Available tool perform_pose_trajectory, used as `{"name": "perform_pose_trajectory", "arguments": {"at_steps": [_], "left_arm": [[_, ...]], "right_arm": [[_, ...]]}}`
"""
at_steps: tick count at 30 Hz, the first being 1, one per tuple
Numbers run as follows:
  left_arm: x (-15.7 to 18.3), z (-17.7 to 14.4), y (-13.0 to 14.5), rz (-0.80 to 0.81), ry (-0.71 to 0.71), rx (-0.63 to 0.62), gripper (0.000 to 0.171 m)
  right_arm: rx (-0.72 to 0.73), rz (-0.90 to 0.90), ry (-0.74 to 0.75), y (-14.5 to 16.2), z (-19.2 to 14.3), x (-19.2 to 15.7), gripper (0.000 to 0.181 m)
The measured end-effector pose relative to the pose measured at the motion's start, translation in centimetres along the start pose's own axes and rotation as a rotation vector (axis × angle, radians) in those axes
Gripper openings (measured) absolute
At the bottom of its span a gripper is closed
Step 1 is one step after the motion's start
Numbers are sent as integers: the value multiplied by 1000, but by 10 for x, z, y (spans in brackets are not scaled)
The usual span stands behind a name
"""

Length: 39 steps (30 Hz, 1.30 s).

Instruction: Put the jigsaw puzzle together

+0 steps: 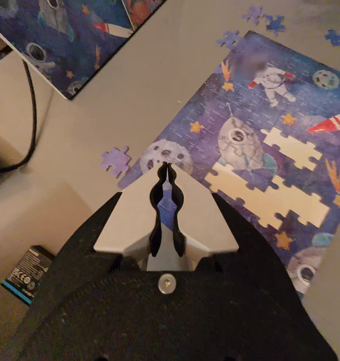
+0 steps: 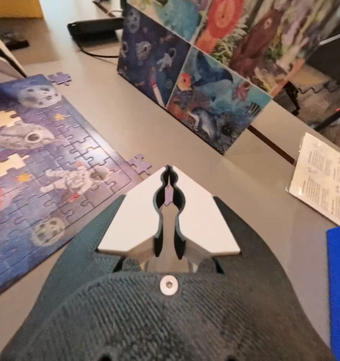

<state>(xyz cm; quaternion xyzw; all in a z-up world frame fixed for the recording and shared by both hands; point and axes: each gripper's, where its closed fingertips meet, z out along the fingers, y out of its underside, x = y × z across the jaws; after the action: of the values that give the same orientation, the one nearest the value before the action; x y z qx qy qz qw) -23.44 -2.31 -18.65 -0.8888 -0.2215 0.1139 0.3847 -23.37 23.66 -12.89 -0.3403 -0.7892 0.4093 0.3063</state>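
The space-themed jigsaw puzzle [image 1: 243,109] lies flat on the tan table, with two bare gaps [image 1: 292,148] in its middle rows. My left gripper [image 1: 167,164] is shut and empty, its tips over the puzzle's near-left corner by the grey moon. A loose lilac piece [image 1: 115,161] lies just left of that corner. Several more loose pieces [image 1: 275,23] lie past the far corner. In the right wrist view the puzzle [image 2: 48,156] is at the left. My right gripper [image 2: 168,167] is shut on a lilac puzzle piece [image 2: 168,195], beside the puzzle's corner, where another loose piece [image 2: 140,164] lies.
The puzzle box [image 2: 184,68] with picture panels stands behind, and shows at the top left of the left wrist view [image 1: 57,39]. A black cable [image 1: 33,117] and a small black pack [image 1: 26,273] lie at the left. A printed sheet [image 2: 325,179] and a blue object [image 2: 339,273] lie at the right. One gripper's finger ends stand about 25 cm off the other's. It is some 15 cm from my left tips to the small black pack [image 1: 26,273]. My right wrist view [image 2: 14,38] looks at it from another angle.
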Motion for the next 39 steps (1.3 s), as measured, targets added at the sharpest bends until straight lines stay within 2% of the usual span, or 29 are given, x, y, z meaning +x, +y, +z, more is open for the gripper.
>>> {"name": "perform_pose_trajectory", "arguments": {"at_steps": [3,5,6,9,13,17,22,26,34,39], "left_arm": [[-38,10,-3,26,-109,3,0],[-60,5,13,32,-202,-29,0],[-63,0,22,16,-208,-42,0],[-72,-10,33,-43,-208,28,0],[-76,-17,25,-169,-132,104,0],[-78,-25,19,-156,-157,150,0],[-76,-23,20,-134,-169,128,0],[-76,-25,19,-120,-183,132,0],[-85,-27,20,-142,-225,144,0],[-85,-25,22,-132,-228,128,0]], "right_arm": [[27,128,-19,25,7,11,0],[16,155,-15,35,2,15,0],[27,151,6,38,0,19,0],[5,178,0,46,2,25,0],[12,186,41,48,-2,36,1],[-5,173,103,55,-8,47,4],[6,249,-7,56,1,31,17],[-49,245,-47,64,9,22,27],[-186,174,-160,78,21,-10,36],[-200,156,-182,78,23,-17,38]]}}
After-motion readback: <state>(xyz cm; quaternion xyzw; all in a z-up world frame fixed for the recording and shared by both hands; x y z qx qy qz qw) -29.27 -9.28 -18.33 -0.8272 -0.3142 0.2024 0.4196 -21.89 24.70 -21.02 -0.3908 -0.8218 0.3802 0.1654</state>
